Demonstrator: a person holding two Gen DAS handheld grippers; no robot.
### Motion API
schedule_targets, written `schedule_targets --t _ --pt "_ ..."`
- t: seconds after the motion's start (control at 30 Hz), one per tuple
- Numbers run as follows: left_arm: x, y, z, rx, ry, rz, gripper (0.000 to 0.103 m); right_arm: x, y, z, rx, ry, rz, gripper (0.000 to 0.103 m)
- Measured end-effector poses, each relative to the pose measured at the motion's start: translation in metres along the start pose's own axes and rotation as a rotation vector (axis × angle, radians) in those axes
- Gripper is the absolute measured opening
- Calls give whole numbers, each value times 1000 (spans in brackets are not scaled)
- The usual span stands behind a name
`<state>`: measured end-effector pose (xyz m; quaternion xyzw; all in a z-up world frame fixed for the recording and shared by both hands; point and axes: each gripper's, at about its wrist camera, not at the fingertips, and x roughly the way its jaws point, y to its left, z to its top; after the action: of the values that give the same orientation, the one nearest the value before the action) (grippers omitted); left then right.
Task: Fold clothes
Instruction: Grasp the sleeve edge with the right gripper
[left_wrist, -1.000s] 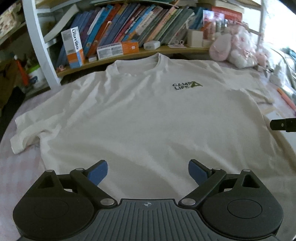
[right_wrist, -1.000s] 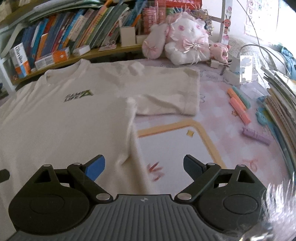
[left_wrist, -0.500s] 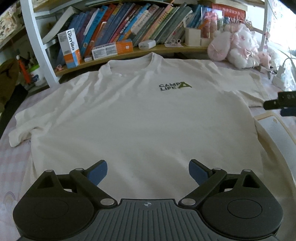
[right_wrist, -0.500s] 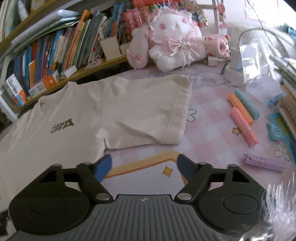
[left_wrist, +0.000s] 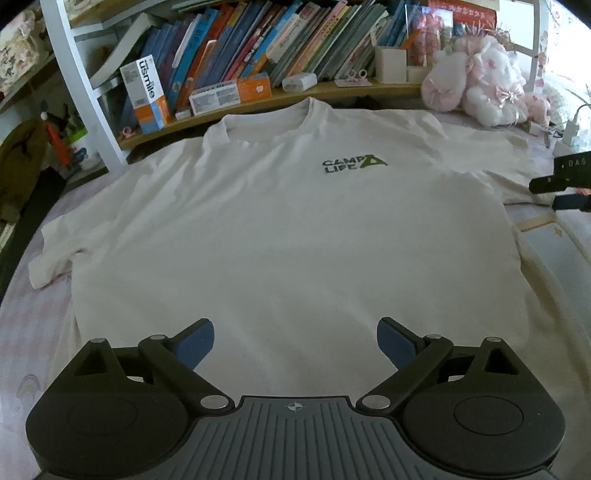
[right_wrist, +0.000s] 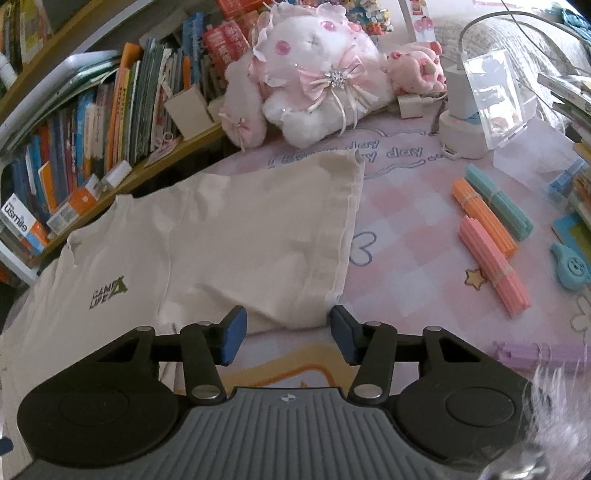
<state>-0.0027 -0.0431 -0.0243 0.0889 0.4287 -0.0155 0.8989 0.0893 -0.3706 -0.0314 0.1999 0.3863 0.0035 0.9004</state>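
A cream T-shirt (left_wrist: 288, 229) with a green "CAMP LIFE" print (left_wrist: 352, 164) lies flat, front up, on a pink patterned cover (right_wrist: 406, 236). My left gripper (left_wrist: 295, 341) hovers open over the shirt's lower body with nothing between its blue pads. My right gripper (right_wrist: 288, 334) sits at the lower edge of the shirt's right sleeve (right_wrist: 295, 229). Its jaws are closing; the sleeve's edge lies at the fingertips, and the pads are not pressing on it. In the left wrist view the right gripper (left_wrist: 550, 192) shows at the far right edge. The other sleeve (left_wrist: 51, 258) lies rumpled at the left.
A curved bookshelf (left_wrist: 258, 99) full of books runs behind the collar. Pink and white plush toys (right_wrist: 317, 81) sit beyond the right sleeve. Bundles of coloured sticks (right_wrist: 491, 236), a charger stand (right_wrist: 461, 125) and stacked books (right_wrist: 576, 110) lie to the right.
My right gripper has travelled from the shirt's side edge up to the right sleeve, and its jaws have narrowed. The left gripper shifted slightly sideways and stays open.
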Motion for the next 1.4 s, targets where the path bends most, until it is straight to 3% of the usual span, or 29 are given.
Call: schedule_targets --t 0.2,0.53,0.7,0.77,0.93,1.13,1.4 --pt "3 -2 0 15 9 -4 97 10 -7 11 50 -20 19 42" --pt "5 -3 1 19 20 -1 97 23 -17 28 118 -44 32 40" --pt "4 -5 1 26 15 -5 97 26 -22 29 154 -31 42 20" --pt "5 -6 1 28 17 -9 97 27 -16 31 100 -19 1 10" --pt "5 -8 0 37 14 -22 97 31 -2 33 -25 4 -61 7" --pt "1 1 -1 28 -12 -29 97 27 6 40 -30 -9 -71 5" --pt "-1 33 -9 -26 -17 -29 97 23 70 60 -179 -85 -50 4"
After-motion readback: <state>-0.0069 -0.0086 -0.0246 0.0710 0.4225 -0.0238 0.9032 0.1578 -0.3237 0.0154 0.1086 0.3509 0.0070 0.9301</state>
